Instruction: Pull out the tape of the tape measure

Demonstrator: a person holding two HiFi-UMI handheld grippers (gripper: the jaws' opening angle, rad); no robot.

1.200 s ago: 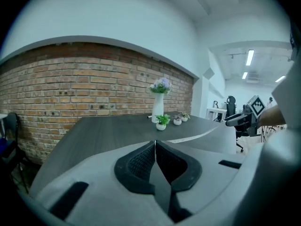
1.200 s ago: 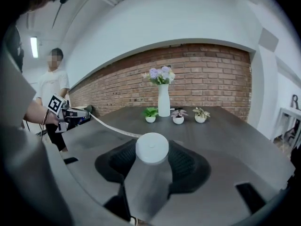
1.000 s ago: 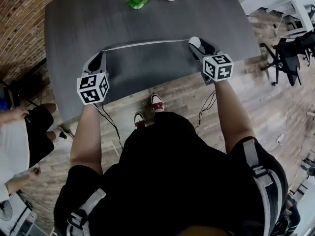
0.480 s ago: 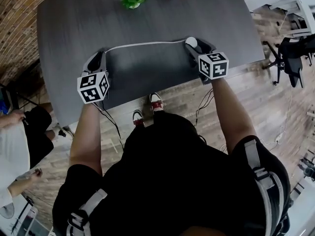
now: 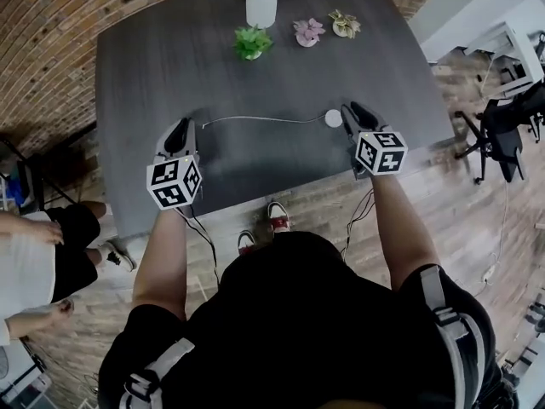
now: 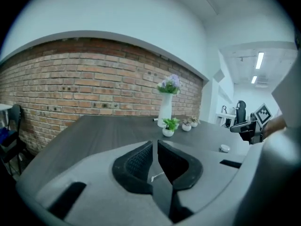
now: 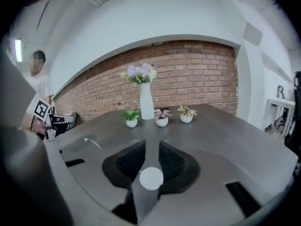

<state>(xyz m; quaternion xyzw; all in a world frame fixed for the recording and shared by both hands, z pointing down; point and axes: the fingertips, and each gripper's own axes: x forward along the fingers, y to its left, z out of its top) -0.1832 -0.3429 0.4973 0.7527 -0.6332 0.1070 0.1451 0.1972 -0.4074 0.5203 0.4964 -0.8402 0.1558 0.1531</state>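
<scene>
The tape (image 5: 264,119) lies pulled out along the tabletop's (image 5: 170,66) front edge, with the case (image 5: 333,118) at its right end. The left gripper (image 5: 181,128) is released, jaws a slit apart, off the tape's tip. The right gripper (image 5: 353,112) has just been closing and grasps nothing — the case shows low in its gap.

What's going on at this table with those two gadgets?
A person stands at a dark table with a two-jaw gripper in each hand, working on a tape measure. Its white case lies on the table under the right gripper, whose jaws have just been closing with nothing gripped between them. The tape is pulled out across the table toward the left gripper, whose jaws stand a narrow gap apart, also empty.
</scene>
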